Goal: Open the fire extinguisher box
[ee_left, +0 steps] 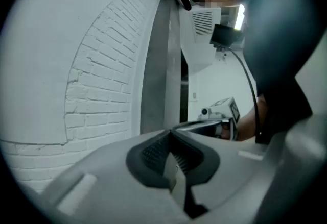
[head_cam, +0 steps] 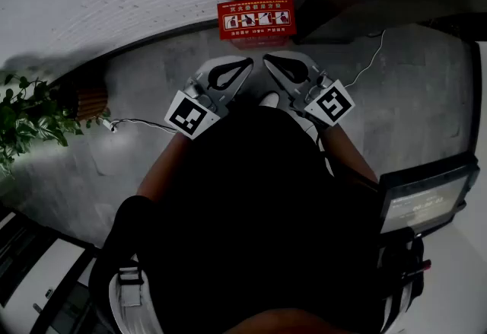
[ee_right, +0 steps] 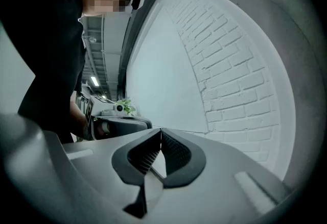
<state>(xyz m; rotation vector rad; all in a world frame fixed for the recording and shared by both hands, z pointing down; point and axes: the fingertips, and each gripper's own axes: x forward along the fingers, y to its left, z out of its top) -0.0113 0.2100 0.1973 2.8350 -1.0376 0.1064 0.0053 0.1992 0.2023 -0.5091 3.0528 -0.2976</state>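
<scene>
The red box sits at the foot of the far wall, beyond both tips. The left gripper and right gripper are clenched shut, holding nothing.

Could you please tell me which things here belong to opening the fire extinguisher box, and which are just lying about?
For the job: red box, left gripper, right gripper.
Lying about: plant, white cable, screen.
</scene>
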